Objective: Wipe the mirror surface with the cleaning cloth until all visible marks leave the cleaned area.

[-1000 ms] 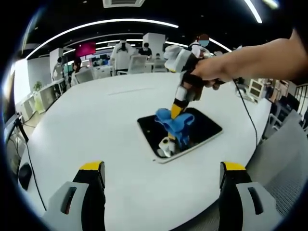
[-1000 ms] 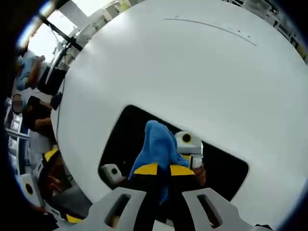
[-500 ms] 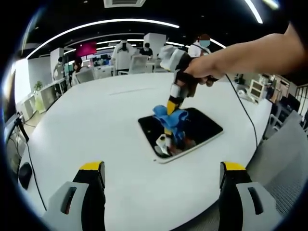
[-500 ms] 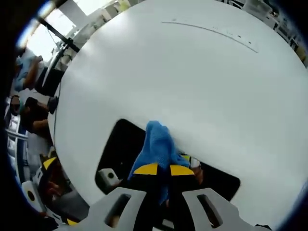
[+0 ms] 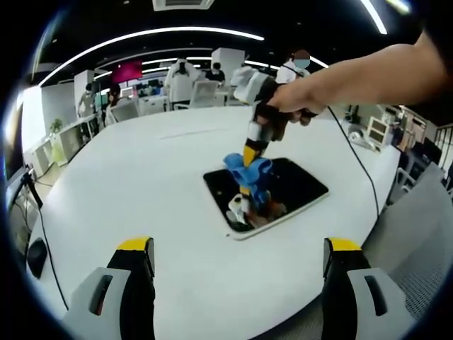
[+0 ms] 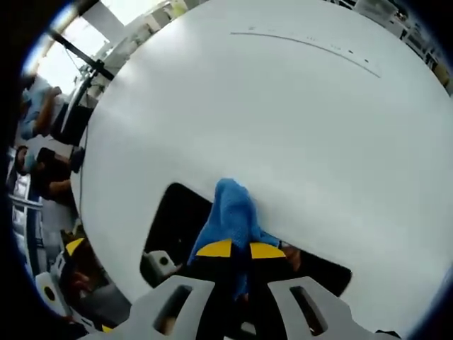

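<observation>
Left gripper view, left gripper (image 5: pixel 237 265) spread apart short of mirror (image 5: pixel 301 188), blue cloth (image 5: pixel 249 171) pinched by right gripper (image 5: pixel 248 157) on mirror, marks indiscernible.

The cloth (image 5: pixel 247 170) lies on the mirror (image 5: pixel 297 185), which lies on the table (image 5: pixel 141 184).

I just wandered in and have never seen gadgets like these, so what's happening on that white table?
A person is cleaning a mirror that lies flat on a round white table. The right gripper has its jaws shut on a blue cleaning cloth and presses it down onto the dark glass near the mirror's far edge. The left gripper hangs back over the table's near side, jaws wide apart, holding nothing. Whether any marks remain on the glass is too hard to tell.
</observation>
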`<action>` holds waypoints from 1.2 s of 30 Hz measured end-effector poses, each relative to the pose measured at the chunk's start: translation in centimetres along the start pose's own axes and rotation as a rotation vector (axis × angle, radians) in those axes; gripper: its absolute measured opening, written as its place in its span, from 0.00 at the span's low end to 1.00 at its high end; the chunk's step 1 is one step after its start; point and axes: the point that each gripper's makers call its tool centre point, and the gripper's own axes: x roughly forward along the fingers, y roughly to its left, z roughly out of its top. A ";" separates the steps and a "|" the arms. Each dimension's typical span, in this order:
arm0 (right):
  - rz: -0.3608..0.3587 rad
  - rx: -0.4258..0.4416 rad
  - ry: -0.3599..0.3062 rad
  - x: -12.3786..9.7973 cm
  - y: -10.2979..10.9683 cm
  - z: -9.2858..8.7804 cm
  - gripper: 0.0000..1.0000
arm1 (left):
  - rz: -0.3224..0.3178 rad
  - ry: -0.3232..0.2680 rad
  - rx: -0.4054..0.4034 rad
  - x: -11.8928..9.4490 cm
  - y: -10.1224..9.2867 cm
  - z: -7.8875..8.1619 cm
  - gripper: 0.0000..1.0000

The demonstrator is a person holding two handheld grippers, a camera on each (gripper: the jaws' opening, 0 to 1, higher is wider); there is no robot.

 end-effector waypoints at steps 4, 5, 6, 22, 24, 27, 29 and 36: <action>-0.004 -0.016 0.001 0.1 -0.1 0.1 0.01 | 0.001 -0.001 -0.002 0.0 0.0 0.0 1.00; -0.001 -0.017 0.001 0.1 -0.1 0.2 0.01 | 0.001 -0.001 -0.002 0.0 0.0 0.0 1.00; 0.001 -0.017 0.000 0.1 -0.2 0.2 0.01 | 0.000 0.001 -0.003 0.0 0.0 0.0 1.00; 0.046 0.004 -0.001 0.1 -0.2 0.2 0.01 | 0.003 0.009 0.000 0.0 0.0 0.0 1.00; 0.047 0.004 -0.003 0.0 -0.2 0.1 0.01 | 0.005 0.008 -0.002 0.0 0.0 0.0 1.00; 0.049 0.004 -0.003 0.0 -0.2 0.1 0.01 | 0.004 0.010 -0.002 0.0 0.0 0.0 1.00; 0.049 0.006 -0.005 0.0 -0.4 0.1 0.01 | 0.004 0.009 -0.001 0.0 0.0 0.1 1.00; 0.049 0.011 -0.007 -0.3 -0.8 -0.2 0.01 | 0.002 0.014 0.004 0.0 0.0 -0.1 1.00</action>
